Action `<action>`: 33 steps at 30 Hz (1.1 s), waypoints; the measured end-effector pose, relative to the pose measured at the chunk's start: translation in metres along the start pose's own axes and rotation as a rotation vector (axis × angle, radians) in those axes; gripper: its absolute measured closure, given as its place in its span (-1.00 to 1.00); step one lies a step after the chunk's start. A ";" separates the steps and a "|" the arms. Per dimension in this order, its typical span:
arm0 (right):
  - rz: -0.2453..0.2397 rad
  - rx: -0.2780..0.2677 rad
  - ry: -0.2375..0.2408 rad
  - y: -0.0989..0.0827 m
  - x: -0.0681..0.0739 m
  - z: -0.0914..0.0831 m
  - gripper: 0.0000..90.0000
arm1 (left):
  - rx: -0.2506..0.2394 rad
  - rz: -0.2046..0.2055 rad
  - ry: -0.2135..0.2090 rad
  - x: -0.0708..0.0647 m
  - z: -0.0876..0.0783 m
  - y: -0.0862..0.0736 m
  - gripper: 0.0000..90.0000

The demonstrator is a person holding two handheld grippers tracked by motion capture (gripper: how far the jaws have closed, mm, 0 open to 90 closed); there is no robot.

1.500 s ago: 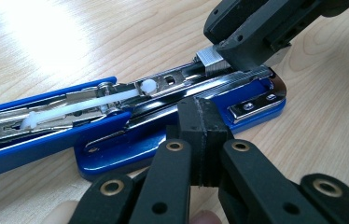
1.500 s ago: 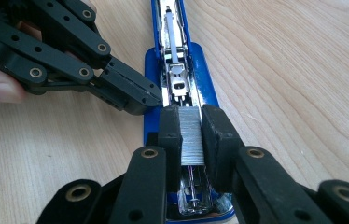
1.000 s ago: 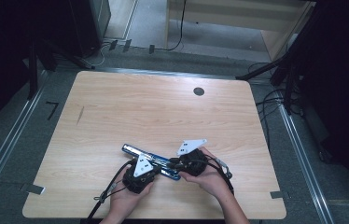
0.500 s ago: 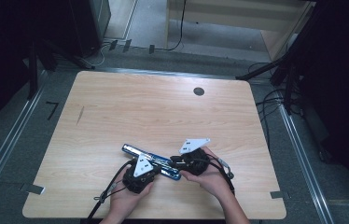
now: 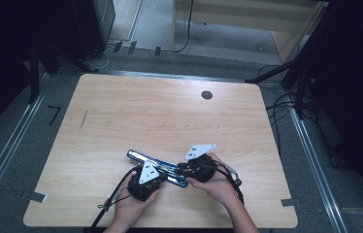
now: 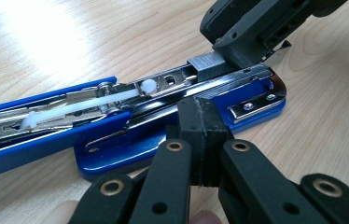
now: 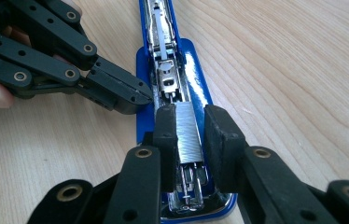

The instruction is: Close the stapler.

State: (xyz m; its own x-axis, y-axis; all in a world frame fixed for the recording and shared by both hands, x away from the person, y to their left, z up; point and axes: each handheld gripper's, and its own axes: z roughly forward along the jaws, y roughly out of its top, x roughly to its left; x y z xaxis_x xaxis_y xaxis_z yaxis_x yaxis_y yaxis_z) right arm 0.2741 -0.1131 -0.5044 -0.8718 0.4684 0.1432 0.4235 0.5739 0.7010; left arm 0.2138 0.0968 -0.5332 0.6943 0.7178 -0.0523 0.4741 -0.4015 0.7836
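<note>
Work in hand: a person is loading a strip of staples into an opened blue stapler lying near the front edge of the wooden table
Stapler: it is lying flat with its blue top arm swung back, so the metal magazine channel is facing up
Left gripper: its jaws are clenched together with nothing between them, and the joined tips are pressing against the side of the stapler's base, steadying it
Right gripper: its pads are grasping the staple strip by its two long sides and holding it over the front end of the channel
Staple strip: it is sitting in line with the channel, though whether its legs are already seated in the rails is not clear
Doing it well: keeping the strip parallel to the rails and level matters most, since a tilted strip would likely jam or break apart
Grip advice: light pressure seems best, as a hard squeeze could crumble the glued staples
Support: the left gripper should be bracing the base until the strip is lying flat
Risk: releasing too early could tip the strip off the channel
</note>
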 end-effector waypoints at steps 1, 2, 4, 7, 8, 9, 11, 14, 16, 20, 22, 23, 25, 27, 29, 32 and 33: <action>0.000 0.000 0.000 0.000 0.000 0.000 0.68 | 0.000 0.000 0.000 0.000 0.000 0.000 1.00; 0.003 -0.001 0.001 0.000 0.000 0.000 0.68 | 0.000 0.000 0.000 0.000 0.000 0.000 1.00; 0.005 -0.001 0.004 -0.001 -0.001 0.000 0.71 | 0.000 0.000 0.001 0.000 0.000 0.000 1.00; 0.001 -0.004 0.016 -0.001 -0.001 -0.001 0.76 | 0.000 0.000 0.000 0.000 0.000 0.000 1.00; -0.006 -0.010 0.017 0.000 0.000 -0.002 0.77 | -0.001 -0.001 0.000 0.000 0.000 0.000 1.00; -0.006 -0.010 0.017 0.000 0.000 -0.002 0.77 | -0.001 -0.001 0.000 0.000 0.000 0.000 1.00; -0.008 -0.015 0.015 0.000 0.001 -0.004 0.77 | -0.002 -0.002 0.000 0.000 0.000 0.000 1.00; -0.019 -0.024 0.011 0.001 0.002 -0.006 0.77 | -0.001 -0.002 0.001 0.000 0.000 0.000 1.00; -0.027 -0.017 0.011 0.002 0.005 -0.008 0.77 | -0.002 -0.001 0.001 0.000 0.000 0.000 1.00; -0.050 0.011 -0.003 0.005 0.009 -0.007 0.77 | -0.001 0.000 0.002 0.000 0.000 0.000 1.00; -0.060 0.021 -0.016 0.006 0.011 -0.007 0.77 | -0.002 0.002 0.002 0.000 0.000 0.000 1.00; -0.066 0.028 -0.020 0.008 0.011 -0.007 0.77 | -0.002 -0.001 0.002 0.000 0.000 0.000 1.00; -0.068 0.034 -0.020 0.008 0.011 -0.006 0.77 | -0.003 -0.003 0.002 0.000 0.000 0.000 1.00; -0.076 0.045 -0.020 0.009 0.011 -0.006 0.77 | -0.004 -0.004 0.001 0.000 0.000 0.000 1.00; -0.069 0.044 -0.018 0.009 0.011 -0.006 0.77 | -0.004 -0.004 0.001 0.000 0.000 0.000 1.00; -0.076 0.047 -0.018 0.010 0.011 -0.006 0.77 | -0.006 -0.005 0.001 0.000 0.001 0.000 1.00; -0.076 0.047 -0.018 0.010 0.011 -0.006 0.77 | -0.006 -0.005 0.001 0.000 0.001 0.000 1.00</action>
State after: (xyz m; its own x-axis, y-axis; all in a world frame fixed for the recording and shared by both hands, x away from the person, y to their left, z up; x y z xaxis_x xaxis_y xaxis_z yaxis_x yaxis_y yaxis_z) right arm 0.2674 -0.1063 -0.4914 -0.8975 0.4341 0.0774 0.3673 0.6389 0.6759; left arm 0.2141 0.0964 -0.5335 0.6913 0.7204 -0.0557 0.4743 -0.3943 0.7872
